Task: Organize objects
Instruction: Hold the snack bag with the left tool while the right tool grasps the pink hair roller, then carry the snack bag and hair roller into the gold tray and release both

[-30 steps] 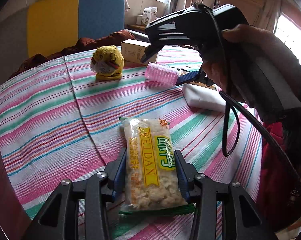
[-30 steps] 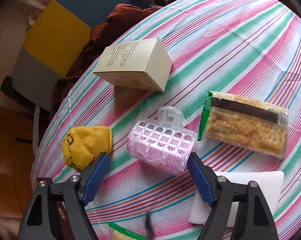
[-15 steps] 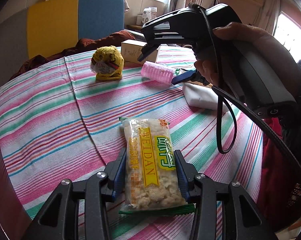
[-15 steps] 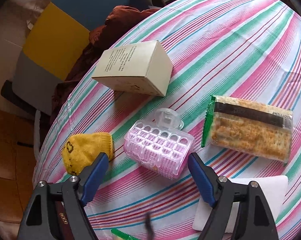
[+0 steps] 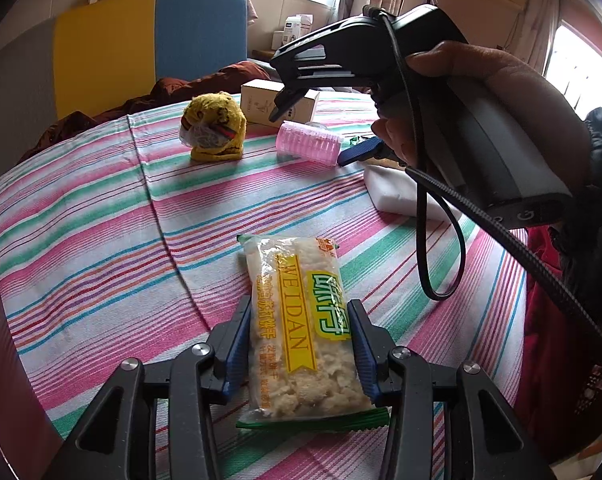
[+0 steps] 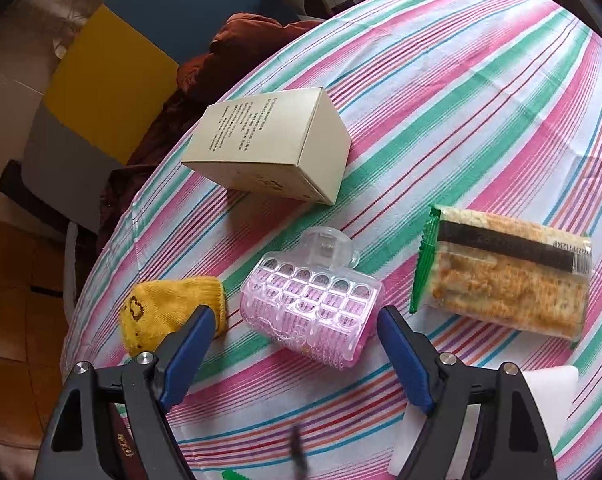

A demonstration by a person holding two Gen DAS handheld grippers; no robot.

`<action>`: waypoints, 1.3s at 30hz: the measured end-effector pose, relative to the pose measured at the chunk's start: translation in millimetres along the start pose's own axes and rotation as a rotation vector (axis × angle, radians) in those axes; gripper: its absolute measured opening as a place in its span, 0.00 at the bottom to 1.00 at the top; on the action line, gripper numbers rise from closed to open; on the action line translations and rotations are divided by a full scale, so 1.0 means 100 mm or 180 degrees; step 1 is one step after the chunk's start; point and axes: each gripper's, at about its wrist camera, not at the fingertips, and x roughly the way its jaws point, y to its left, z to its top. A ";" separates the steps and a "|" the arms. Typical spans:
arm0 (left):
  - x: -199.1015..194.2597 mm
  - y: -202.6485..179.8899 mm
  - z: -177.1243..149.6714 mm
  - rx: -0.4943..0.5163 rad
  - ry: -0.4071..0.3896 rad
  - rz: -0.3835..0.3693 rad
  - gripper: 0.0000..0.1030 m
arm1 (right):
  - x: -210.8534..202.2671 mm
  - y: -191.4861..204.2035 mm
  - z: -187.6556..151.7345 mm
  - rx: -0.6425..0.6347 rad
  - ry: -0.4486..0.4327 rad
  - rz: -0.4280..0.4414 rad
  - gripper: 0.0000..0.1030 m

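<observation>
- Left wrist view, closest in: the left gripper [image 5: 299,340] is clamped on a snack pack [image 5: 301,320], blue pads pressing both long sides. The pack lies flat on the striped cloth [image 5: 101,220], green crimped end toward the camera, yellow "WEIDAN" band facing up.
- A bit further right, a white pad [image 5: 397,192] sits on the cloth, partly behind the dangling black cable [image 5: 441,240].
- The person's right hand [image 5: 481,92] holds the other tool over the far side of the table; only one blue fingertip shows here, just beside the pink roller [image 5: 309,142].
- Further back, a yellow sock [image 5: 215,128] bundled up, then a beige box [image 5: 279,104] near the far edge, and a yellow and blue chair [image 5: 149,44] behind it all.
- Right wrist view: the right gripper [image 6: 293,338] is spread wide, holding nothing, hovering over the roller [image 6: 313,308], which sits between the tips and touches neither.
- The sock [image 6: 161,316] is just left of the roller, partly behind the left tip.
- A second cracker pack [image 6: 501,276] lies to the right, well apart from the box [image 6: 269,148] beyond.
- The pad's corner [image 6: 549,392] shows behind the right finger.
</observation>
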 end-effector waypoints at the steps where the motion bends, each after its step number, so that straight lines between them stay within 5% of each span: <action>1: 0.00 0.00 0.00 0.0000 0.0000 0.0001 0.45 | 0.00 0.00 0.00 -0.0013 -0.0013 -0.0013 0.82; 4: 0.00 0.00 0.00 0.0002 0.0000 0.0001 0.45 | 0.01 0.05 -0.02 -0.0115 -0.0051 -0.0123 0.71; 14: -0.02 -0.02 -0.01 0.0050 0.0019 0.0062 0.44 | -0.09 0.28 -0.12 -0.0583 -0.0180 -0.0173 0.66; 23: -0.42 -0.03 0.07 -0.0064 -0.0008 0.0148 0.43 | -0.37 0.25 -0.18 -0.0486 -0.0432 0.0296 0.66; 39: -1.63 0.38 0.04 -0.0335 -0.0533 0.1015 0.43 | -0.82 0.46 -0.44 -0.0783 -0.0557 0.0902 0.66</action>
